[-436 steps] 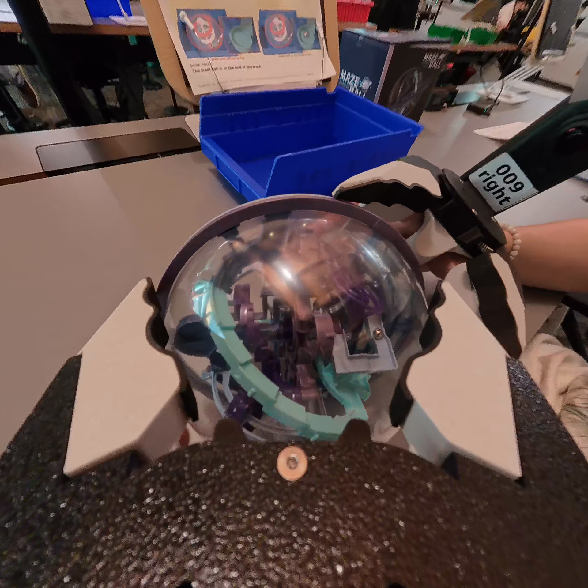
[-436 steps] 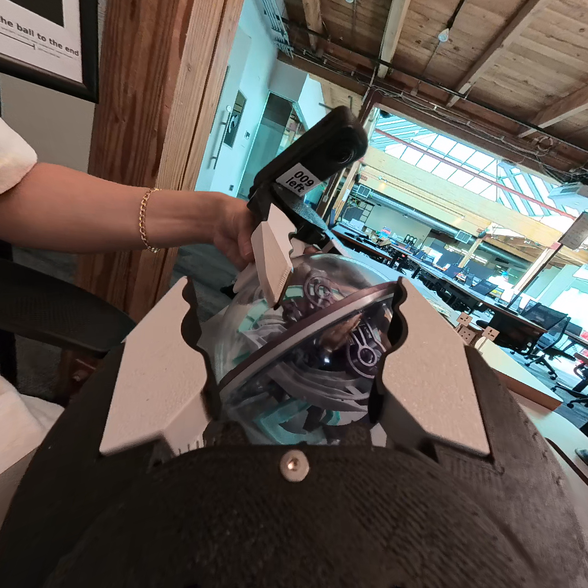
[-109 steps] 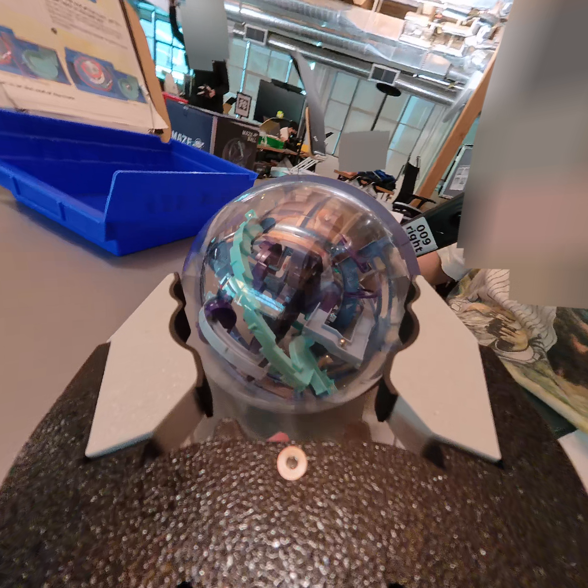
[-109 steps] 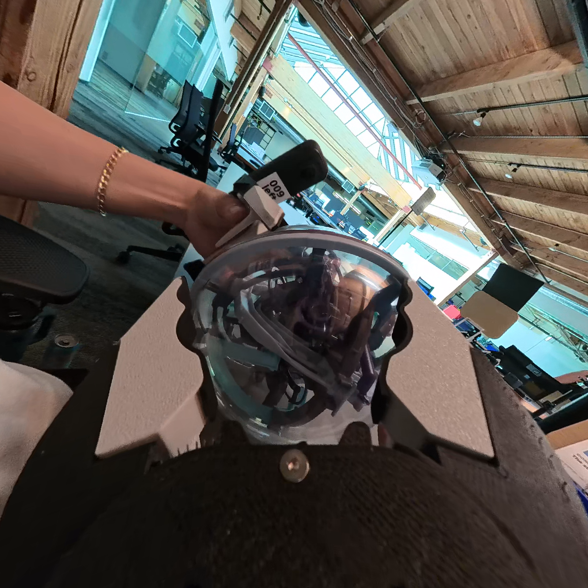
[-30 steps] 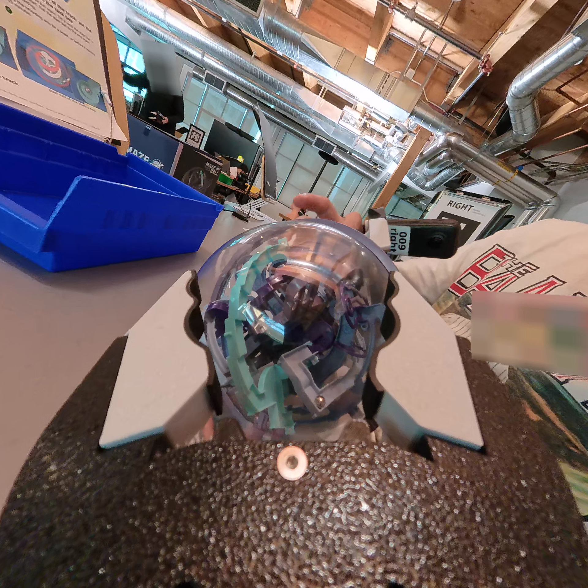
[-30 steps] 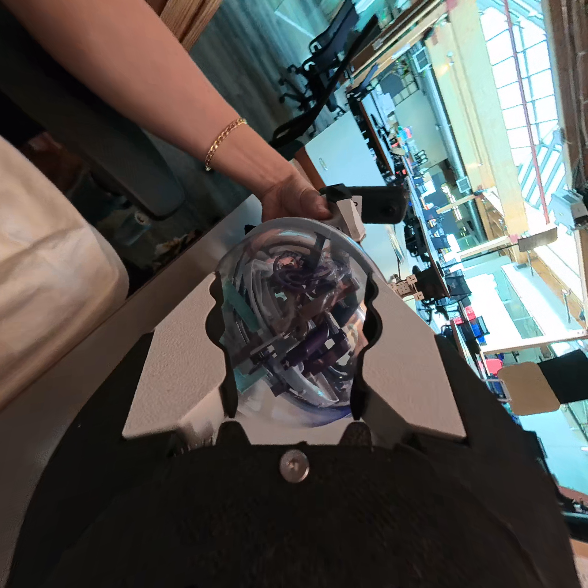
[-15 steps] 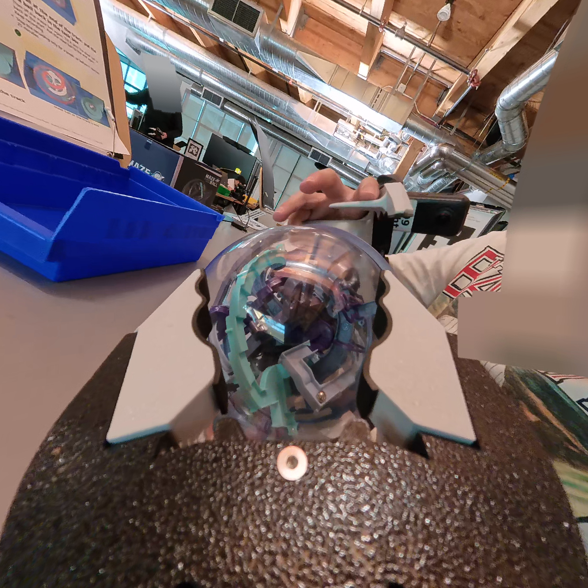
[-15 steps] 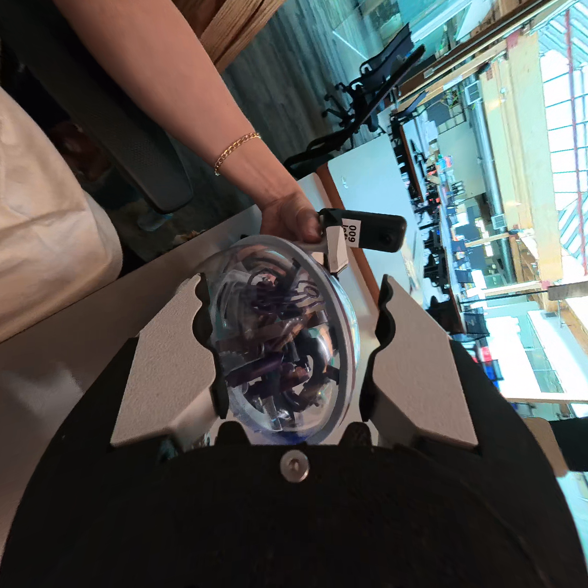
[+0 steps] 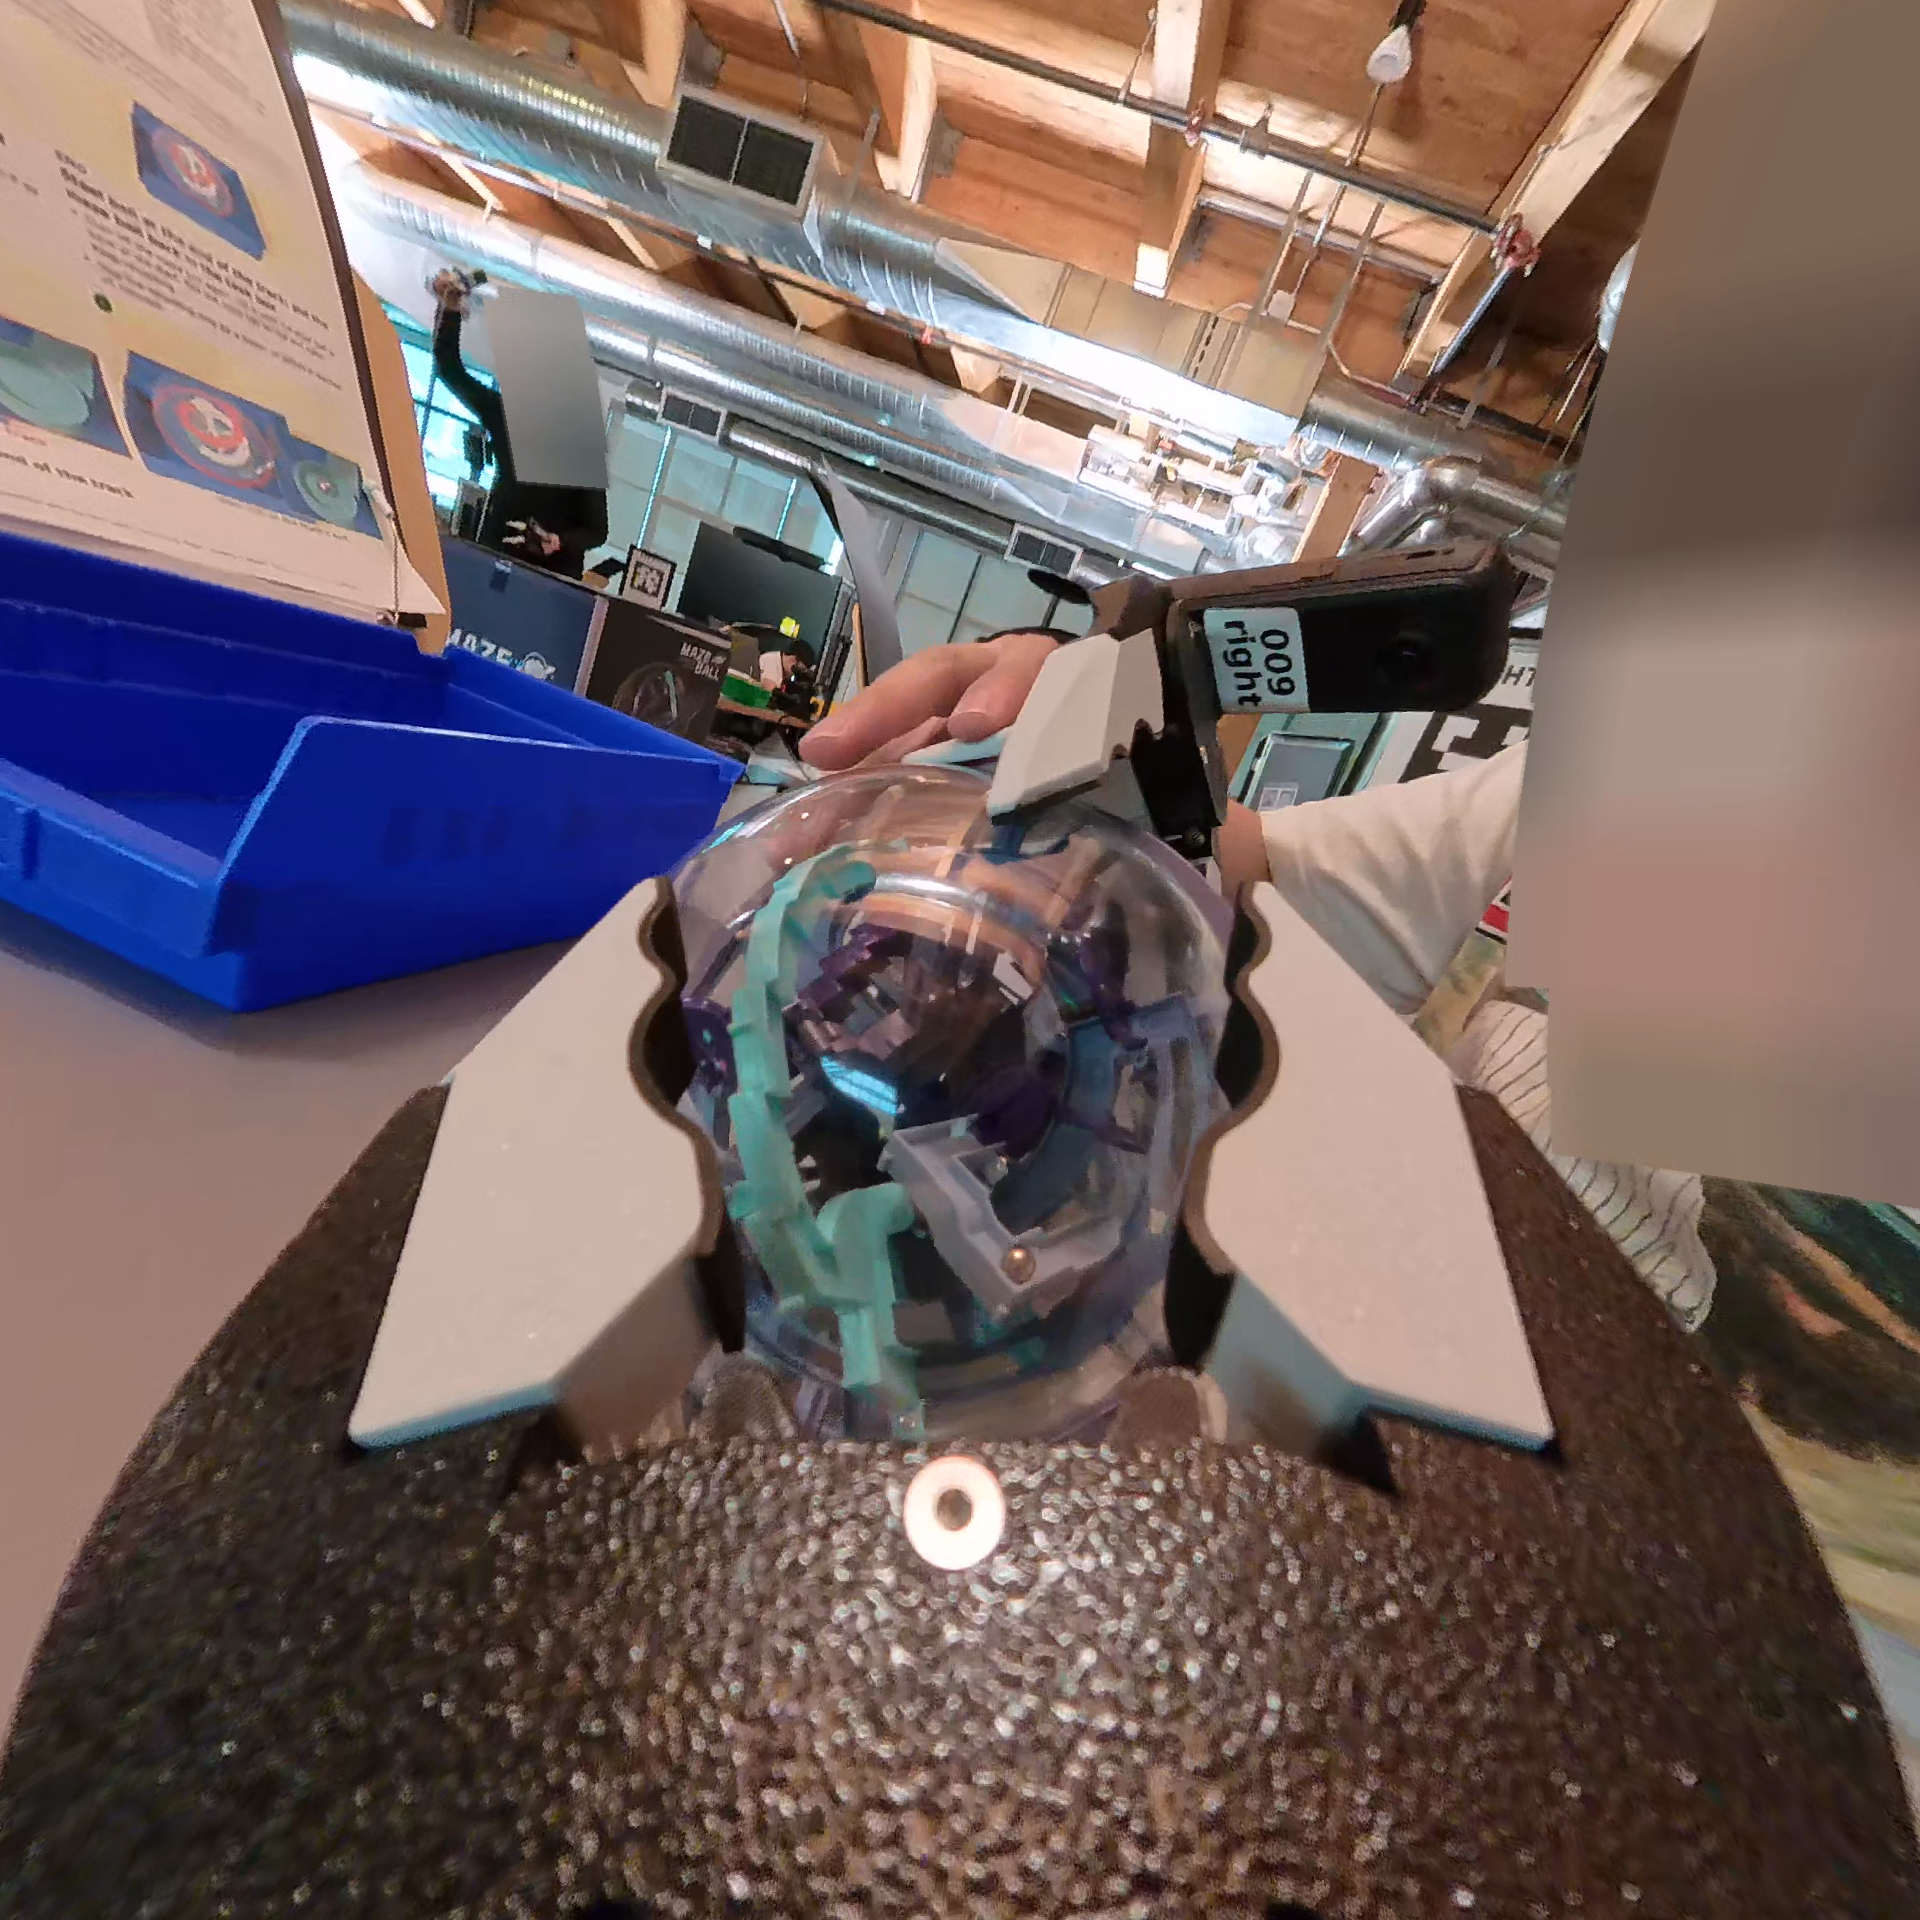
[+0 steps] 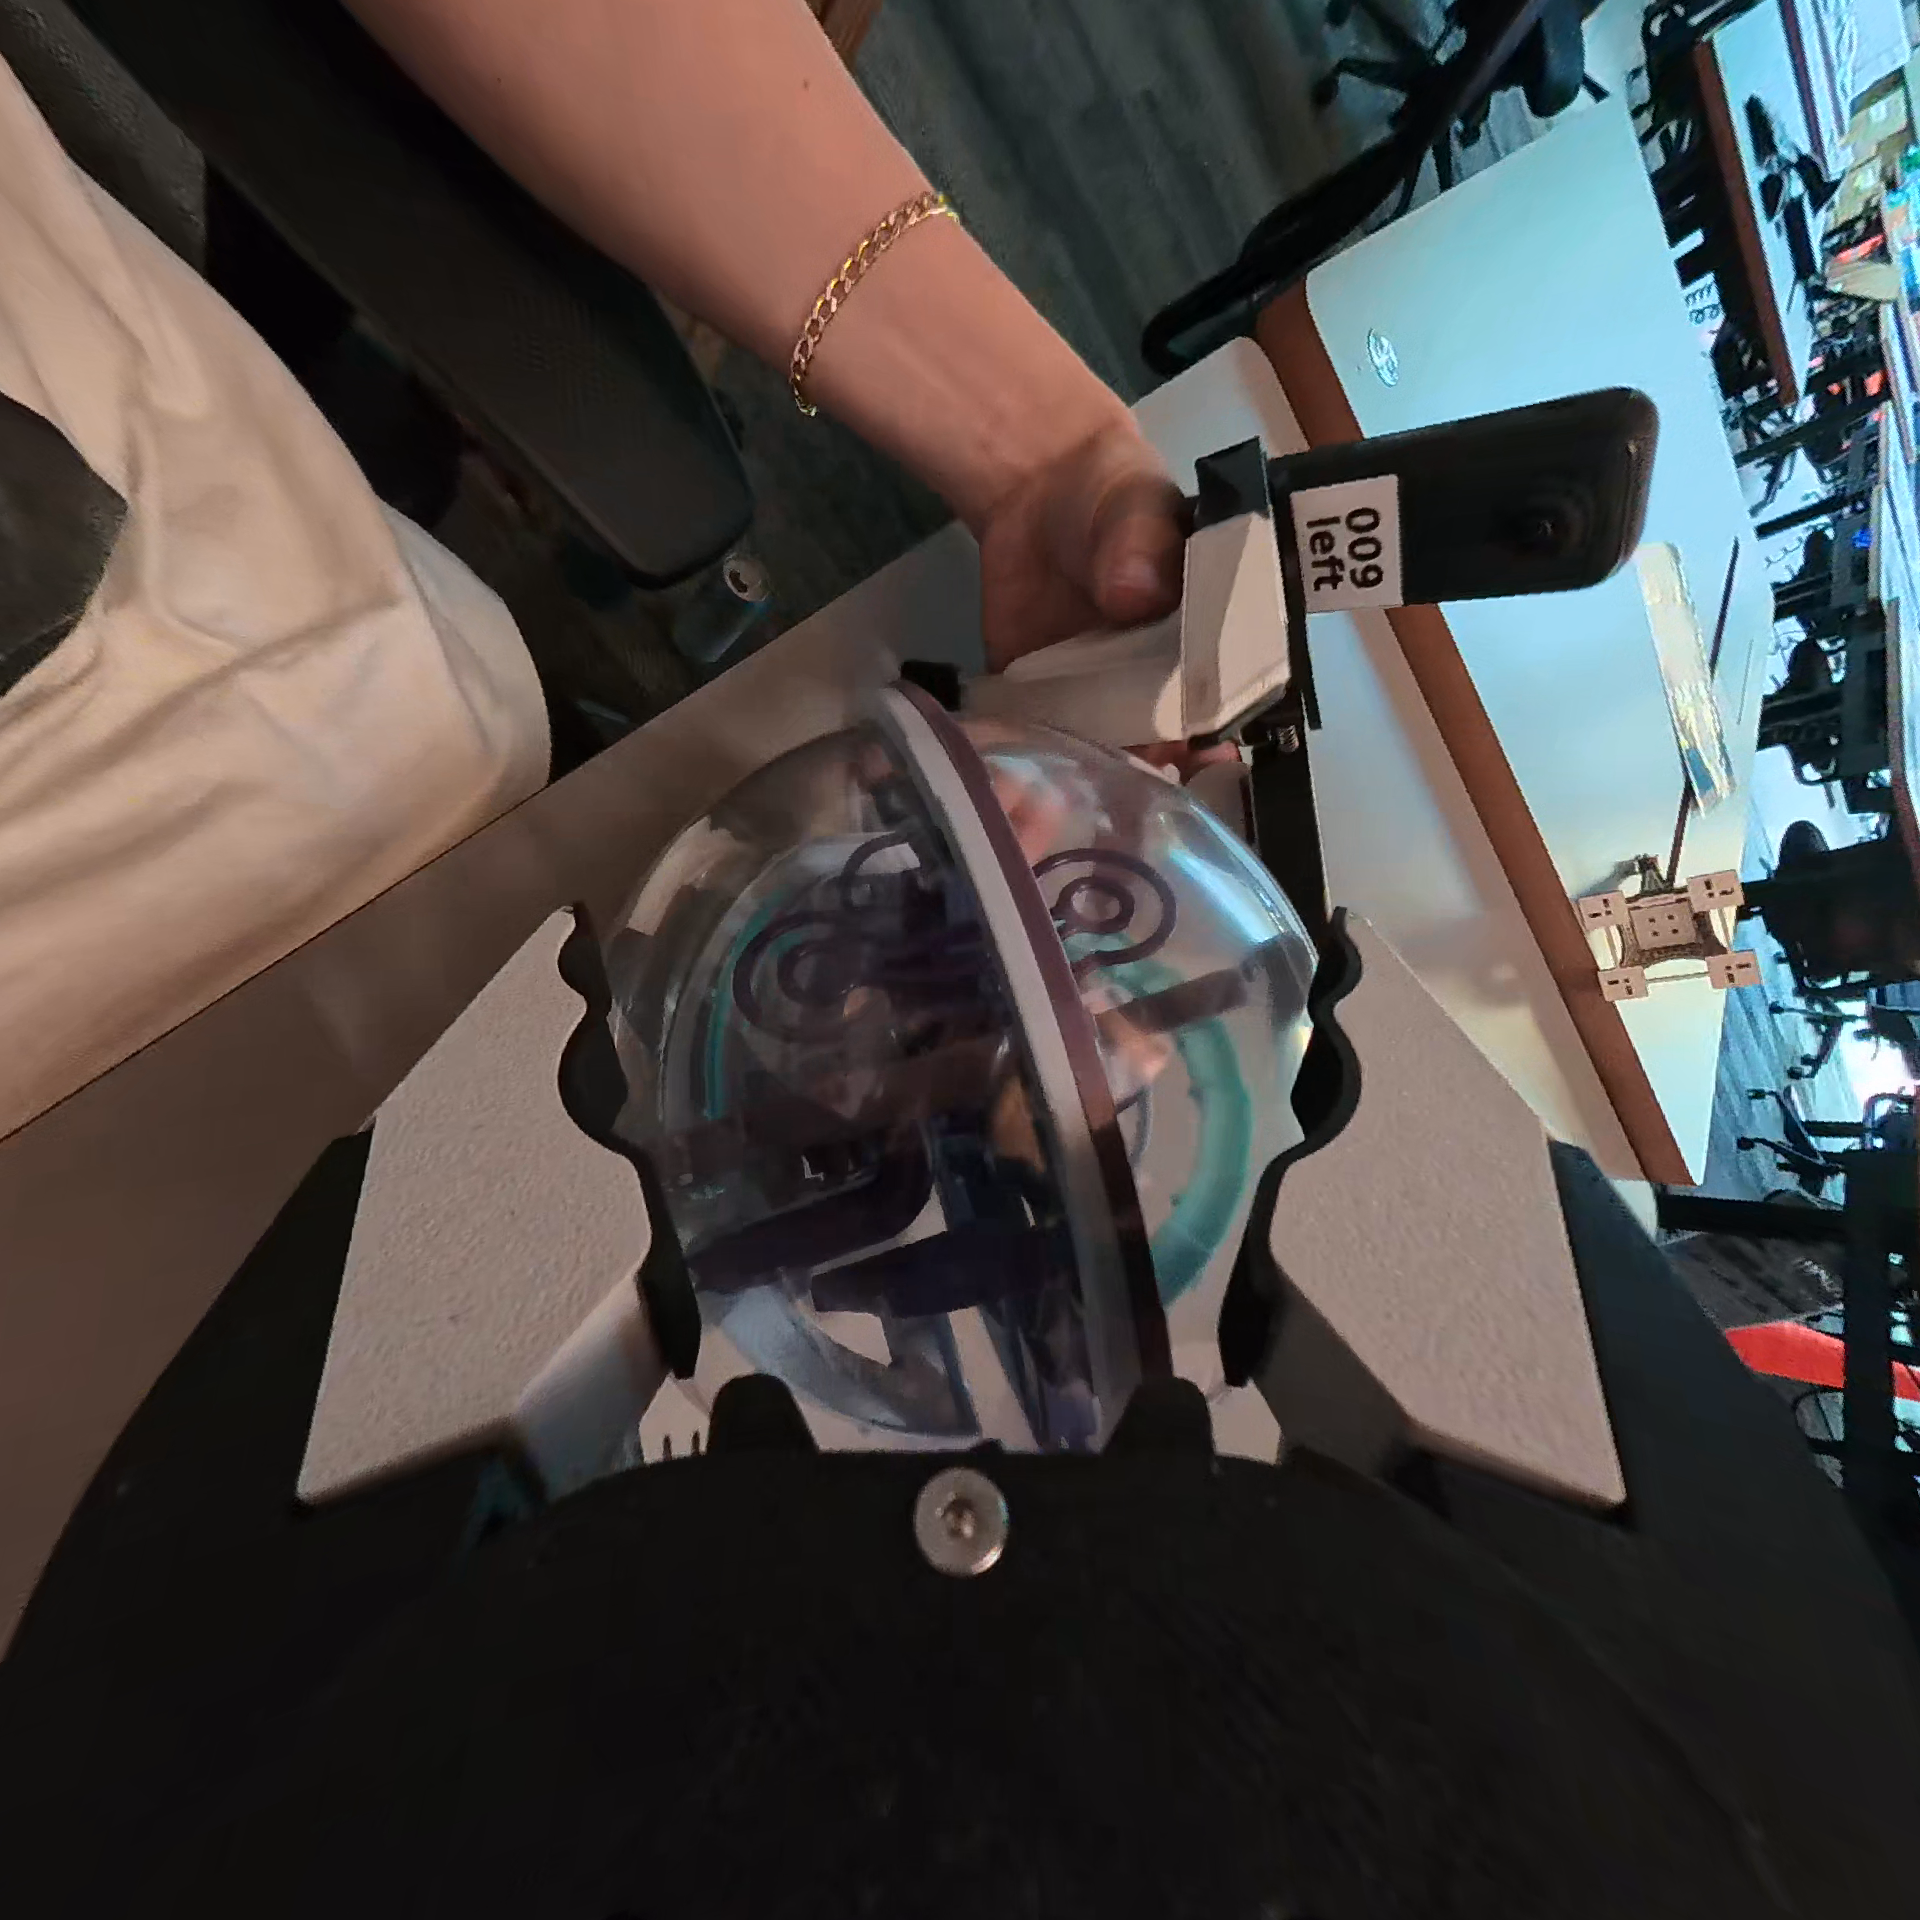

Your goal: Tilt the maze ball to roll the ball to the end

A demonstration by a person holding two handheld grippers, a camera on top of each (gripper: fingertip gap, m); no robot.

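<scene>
A: Clear plastic maze ball sits between the left tongs, both grey fingers pressed on its sides, lifted off the grey worktop. Blue bin stands well apart, behind it to the left.

B: And the right tongs?

A: Clamped on the same sphere from the far side. In the right wrist view both of its fingers touch the shell, and the dark seam ring runs nearly upright between them. In the left wrist view that tool comes in over the top of the ball, held by a hand.

B: Where is the steel ball?

A: Small metal ball lies low in the sphere, in a corner of the grey track piece, just beside the teal ladder track. I cannot see it in the right view.

B: Step in hand?

A: Mid-tilt, I judge: a two-tool hold, rolling the ball along the run. The end of the track is not something I can pick out, so progress is unclear.

B: Next move?

A: Probably a slow, small roll of both wrists together, tipping the grey channel so the ball leaves its corner without hopping the rail. Both grips need to hold firm; the shell is smooth and could turn in them.
</scene>
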